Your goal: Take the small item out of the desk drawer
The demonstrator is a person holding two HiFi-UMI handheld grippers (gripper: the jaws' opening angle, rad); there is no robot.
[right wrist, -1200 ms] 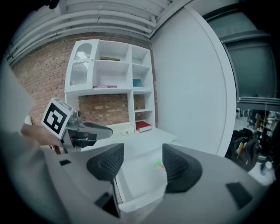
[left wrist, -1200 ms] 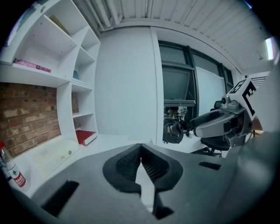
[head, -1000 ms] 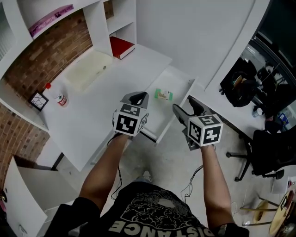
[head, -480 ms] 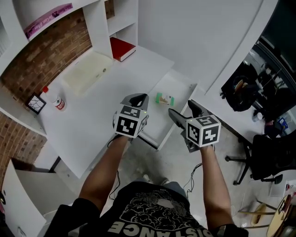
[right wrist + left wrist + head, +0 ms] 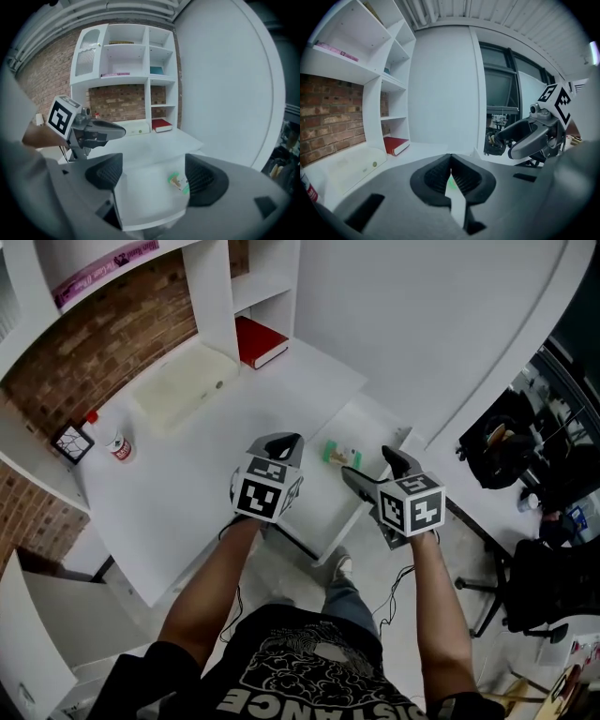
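Note:
The small item (image 5: 339, 454), green and white, lies in the open white drawer (image 5: 323, 495) that sticks out of the desk's right side. My right gripper (image 5: 369, 466) hovers just right of it, jaws wide and still opening. In the right gripper view the small item (image 5: 179, 182) rests on the drawer floor (image 5: 145, 197), close to the right pad and untouched, with the right gripper (image 5: 154, 176) empty. My left gripper (image 5: 281, 442) hangs over the desk edge left of the drawer. In its own view the left gripper (image 5: 451, 176) is shut on nothing.
On the white desk (image 5: 216, 456) stand a cream tray (image 5: 183, 385), a red book (image 5: 261, 341) under the shelves, a red-capped bottle (image 5: 119, 446) and a small marker card (image 5: 72, 442). A black office chair (image 5: 544, 587) stands at the right, on the floor.
Both grippers have drawn closer to the item in the drawer. The right gripper's jaws have spread wider. The left gripper stays shut.

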